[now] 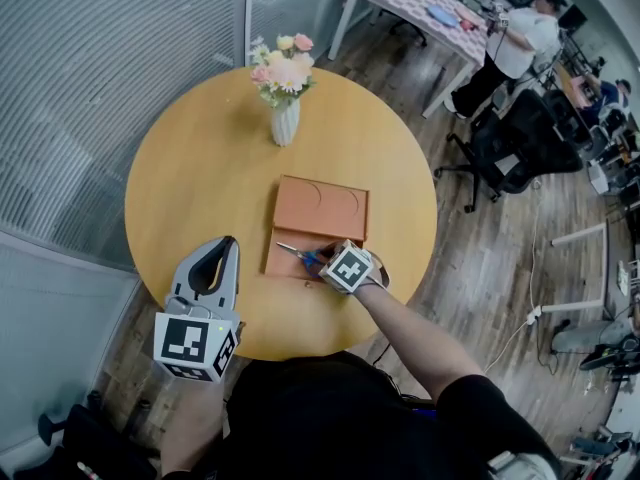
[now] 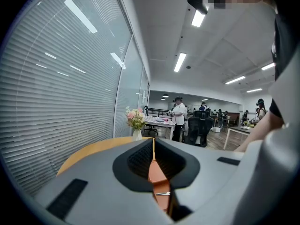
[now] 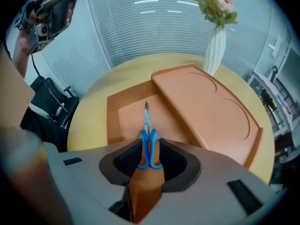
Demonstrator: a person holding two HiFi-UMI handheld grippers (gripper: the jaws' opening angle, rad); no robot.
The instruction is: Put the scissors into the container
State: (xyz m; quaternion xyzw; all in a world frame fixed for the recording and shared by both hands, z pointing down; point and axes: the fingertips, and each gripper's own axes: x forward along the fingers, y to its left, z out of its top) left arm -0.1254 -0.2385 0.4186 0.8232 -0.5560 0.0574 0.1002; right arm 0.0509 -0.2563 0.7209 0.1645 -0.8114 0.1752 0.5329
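Right gripper (image 3: 149, 149) tight on scissors (image 3: 147, 124), seemingly above container (image 3: 206, 102) (left gripper (image 2: 153, 144) closed, empty)

One round light-wood table (image 1: 180, 188). One white ribbed vase (image 1: 285, 125) of pink and cream flowers, at twelve o'clock. One flat orange-brown rectangular container (image 1: 330, 208), central. One pair of blue-handled steel scissors (image 1: 297, 253). Two grey grippers: left gripper (image 1: 228, 244) at seven o'clock, right gripper (image 1: 315, 260) at five.

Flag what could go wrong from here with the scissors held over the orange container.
1. The right gripper clamps the scissors only at the blue handles, with the blades sticking out, so they may pivot or slip.
2. The cover leaves just part of the container open, so the tip might catch the cover's edge.
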